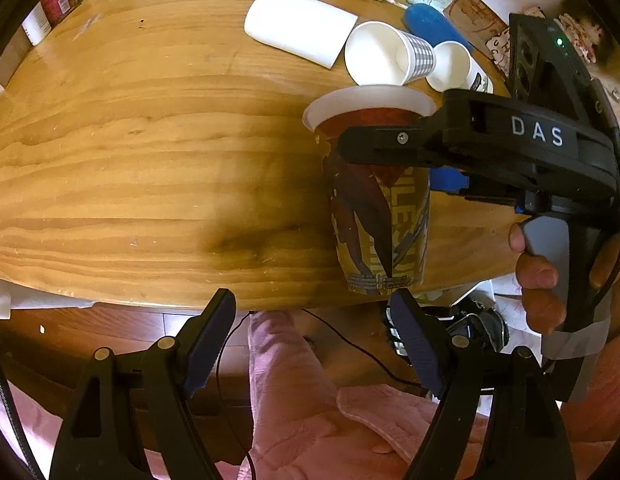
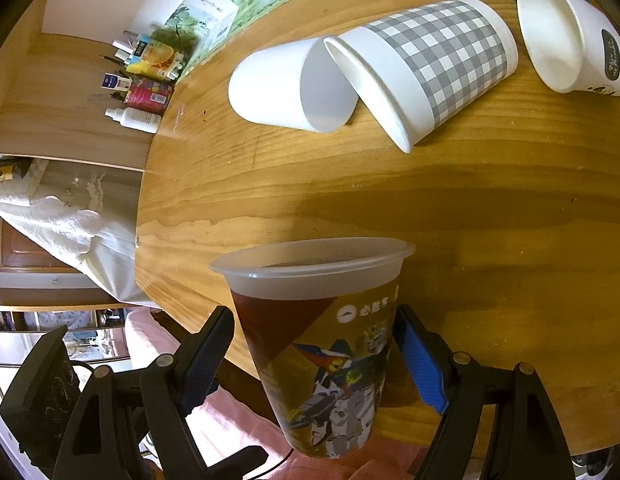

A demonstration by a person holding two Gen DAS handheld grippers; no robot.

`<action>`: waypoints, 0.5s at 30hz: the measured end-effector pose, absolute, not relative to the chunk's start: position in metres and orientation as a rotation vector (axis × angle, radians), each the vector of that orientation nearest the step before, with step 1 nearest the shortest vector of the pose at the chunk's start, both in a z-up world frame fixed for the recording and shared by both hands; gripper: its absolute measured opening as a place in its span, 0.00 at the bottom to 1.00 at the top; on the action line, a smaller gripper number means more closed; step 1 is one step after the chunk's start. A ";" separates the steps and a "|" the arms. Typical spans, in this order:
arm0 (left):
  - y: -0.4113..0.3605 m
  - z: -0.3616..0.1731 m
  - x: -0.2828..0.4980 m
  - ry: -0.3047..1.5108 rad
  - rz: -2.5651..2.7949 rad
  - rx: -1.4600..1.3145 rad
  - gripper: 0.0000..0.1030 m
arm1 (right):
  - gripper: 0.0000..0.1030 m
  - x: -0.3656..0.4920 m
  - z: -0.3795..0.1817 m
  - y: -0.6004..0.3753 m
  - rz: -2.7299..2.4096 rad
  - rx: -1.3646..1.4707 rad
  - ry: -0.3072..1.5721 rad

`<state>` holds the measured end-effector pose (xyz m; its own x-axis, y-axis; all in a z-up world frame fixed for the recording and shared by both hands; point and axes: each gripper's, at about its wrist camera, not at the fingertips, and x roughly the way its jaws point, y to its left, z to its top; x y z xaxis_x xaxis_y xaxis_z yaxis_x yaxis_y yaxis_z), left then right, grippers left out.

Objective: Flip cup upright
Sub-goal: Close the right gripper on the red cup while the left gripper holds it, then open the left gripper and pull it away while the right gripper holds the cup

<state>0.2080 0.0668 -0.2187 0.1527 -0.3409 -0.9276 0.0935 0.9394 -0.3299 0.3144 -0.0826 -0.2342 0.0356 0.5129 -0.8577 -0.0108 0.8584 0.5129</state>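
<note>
A tall printed plastic cup with a clear rim and a robot picture stands upright, mouth up, between the fingers of my right gripper. The jaws are shut on its sides, and its base hangs at the table's near edge. In the left wrist view the same cup is held by the right gripper near its rim. My left gripper is open and empty, below the table's near edge, left of the cup.
On the wooden table lie a plain white cup, a grey checked cup and a white printed cup, all on their sides. Bottles and boxes stand at the far edge. A pink cloth lies below.
</note>
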 end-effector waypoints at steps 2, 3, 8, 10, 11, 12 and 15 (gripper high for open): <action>0.067 -0.219 0.208 1.391 -0.320 -0.210 0.80 | 0.74 0.314 -0.234 -0.083 0.424 0.416 1.486; 0.066 -0.219 0.207 1.393 -0.321 -0.209 0.80 | 0.74 0.314 -0.234 -0.084 0.424 0.414 1.484; 0.066 -0.221 0.206 1.398 -0.321 -0.209 0.80 | 0.73 0.310 -0.229 -0.081 0.443 0.362 1.451; 0.067 -0.220 0.207 1.397 -0.318 -0.209 0.80 | 0.73 0.308 -0.227 -0.079 0.445 0.354 1.440; 0.067 -0.220 0.207 1.397 -0.318 -0.210 0.80 | 0.73 0.307 -0.226 -0.079 0.445 0.351 1.427; 0.067 -0.220 0.207 1.395 -0.317 -0.212 0.80 | 0.73 0.307 -0.224 -0.079 0.444 0.350 1.418; 0.068 -0.218 0.206 1.394 -0.326 -0.223 0.80 | 0.73 0.304 -0.217 -0.082 0.438 0.334 1.375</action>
